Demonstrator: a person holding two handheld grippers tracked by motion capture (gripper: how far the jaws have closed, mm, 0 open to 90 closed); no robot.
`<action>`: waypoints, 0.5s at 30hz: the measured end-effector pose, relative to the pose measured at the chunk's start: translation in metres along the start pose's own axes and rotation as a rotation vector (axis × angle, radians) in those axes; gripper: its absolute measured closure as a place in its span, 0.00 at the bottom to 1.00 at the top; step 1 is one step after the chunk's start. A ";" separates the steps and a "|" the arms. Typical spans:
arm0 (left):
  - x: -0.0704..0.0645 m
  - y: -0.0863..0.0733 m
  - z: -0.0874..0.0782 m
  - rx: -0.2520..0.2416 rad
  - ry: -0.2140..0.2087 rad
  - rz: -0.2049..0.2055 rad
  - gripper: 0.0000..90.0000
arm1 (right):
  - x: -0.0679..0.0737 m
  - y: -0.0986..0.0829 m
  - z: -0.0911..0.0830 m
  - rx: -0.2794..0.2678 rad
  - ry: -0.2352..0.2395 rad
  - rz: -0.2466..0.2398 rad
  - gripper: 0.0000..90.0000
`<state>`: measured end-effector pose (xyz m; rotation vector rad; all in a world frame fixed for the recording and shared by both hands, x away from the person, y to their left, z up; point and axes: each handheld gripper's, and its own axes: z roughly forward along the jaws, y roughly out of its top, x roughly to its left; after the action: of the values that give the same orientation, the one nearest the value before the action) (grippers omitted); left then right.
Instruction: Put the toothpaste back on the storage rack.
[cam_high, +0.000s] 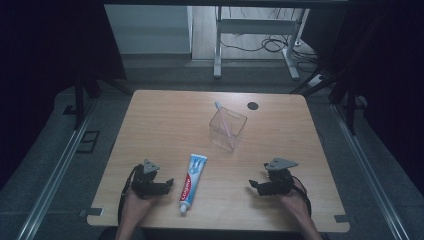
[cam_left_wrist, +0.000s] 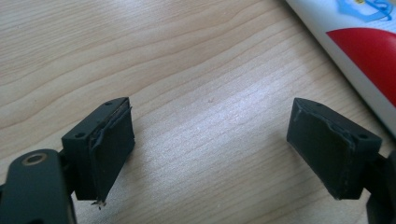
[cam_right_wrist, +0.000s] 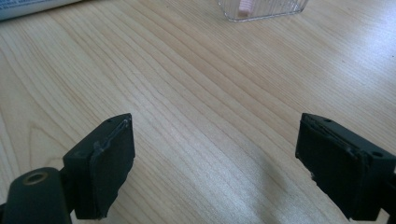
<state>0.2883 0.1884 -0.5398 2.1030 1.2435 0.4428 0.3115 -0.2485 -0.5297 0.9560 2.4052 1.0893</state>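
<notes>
Your left gripper and right gripper: both released, flanking the toothpaste tube; the high view adds a clear cup at the far side, holding probably a toothbrush.

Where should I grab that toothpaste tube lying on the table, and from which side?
Grip the toothpaste tube across its flat middle, probably coming from above with the nearby open left gripper. It lies flat, lengthwise away from the person, cap end nearest, so its narrow width fits between the jaws.

Toothpaste tube: red brand lettering, prob. "Colgate"; otherwise illegible.
</notes>
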 end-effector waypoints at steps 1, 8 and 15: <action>0.000 0.001 -0.001 -0.002 -0.003 0.003 0.17 | -0.001 -0.001 0.000 0.002 -0.001 -0.001 0.13; -0.002 0.003 -0.004 -0.009 -0.017 0.012 0.24 | -0.004 -0.008 0.005 0.029 -0.004 0.001 0.13; -0.005 0.006 -0.007 -0.016 -0.029 0.028 0.33 | -0.007 -0.011 0.007 0.052 0.020 0.023 0.14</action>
<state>0.2856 0.1840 -0.5306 2.1083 1.1912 0.4321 0.3156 -0.2546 -0.5427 0.9968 2.4551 1.0540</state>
